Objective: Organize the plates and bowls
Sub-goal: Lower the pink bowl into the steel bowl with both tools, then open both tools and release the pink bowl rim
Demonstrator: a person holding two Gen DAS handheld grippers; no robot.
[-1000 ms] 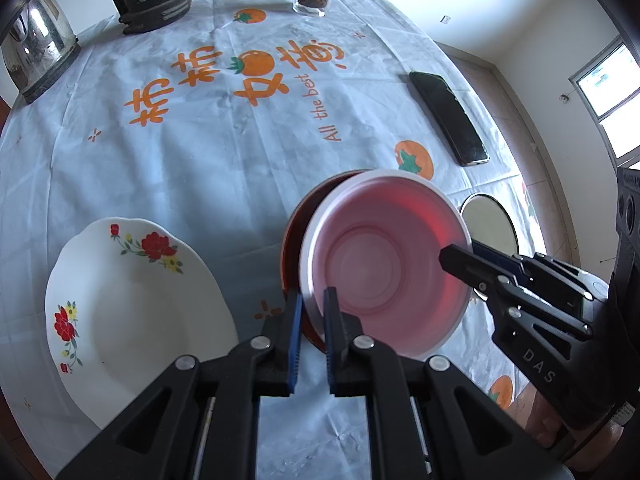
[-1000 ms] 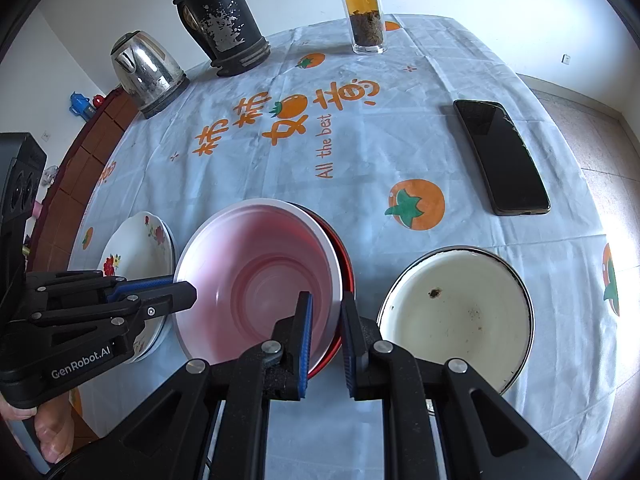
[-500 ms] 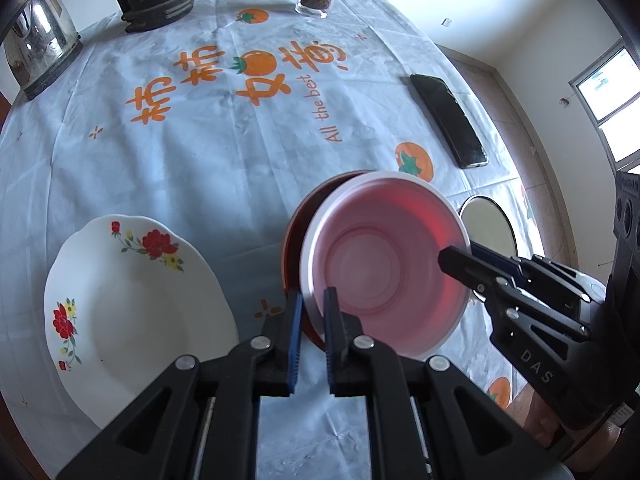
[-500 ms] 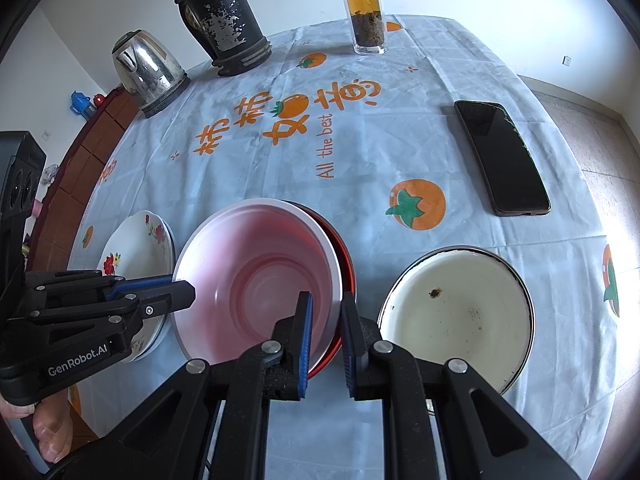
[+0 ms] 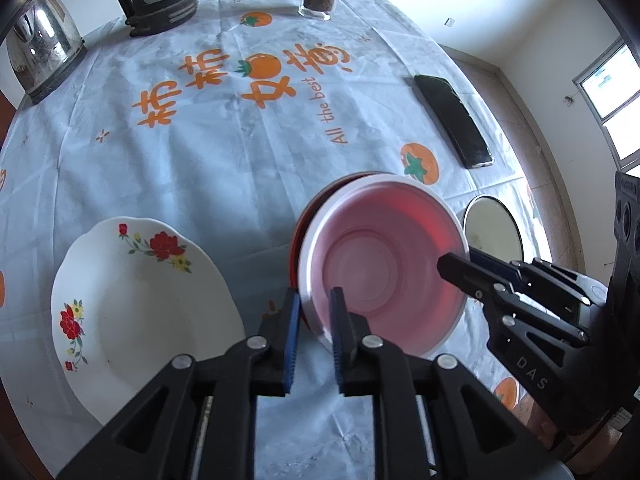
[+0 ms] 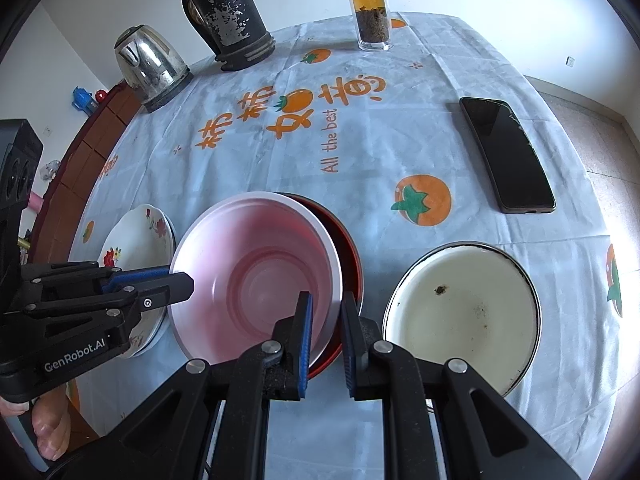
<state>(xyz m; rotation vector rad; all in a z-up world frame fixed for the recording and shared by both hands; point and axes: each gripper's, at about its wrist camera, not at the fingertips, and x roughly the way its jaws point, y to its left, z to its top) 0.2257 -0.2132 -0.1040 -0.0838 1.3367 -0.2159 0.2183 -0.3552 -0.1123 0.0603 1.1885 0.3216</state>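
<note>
A pink-lined bowl with a white rim sits tilted inside a red bowl on the tablecloth. My left gripper straddles the pink bowl's near-left rim. Its jaws are opening, and the rim stands between the pads with a gap showing. My right gripper is shut on the opposite rim of the pink bowl, and its tip also shows in the left wrist view. A white floral plate lies to the left. A cream enamel bowl sits to the right.
A black phone lies at the right of the table. At the far end stand a steel kettle, a dark thermos jug and a glass of tea. The table's edge runs just past the enamel bowl.
My left gripper's jaws have spread apart around the pink bowl's rim. The bowls, the plate and the right gripper have kept their places.
</note>
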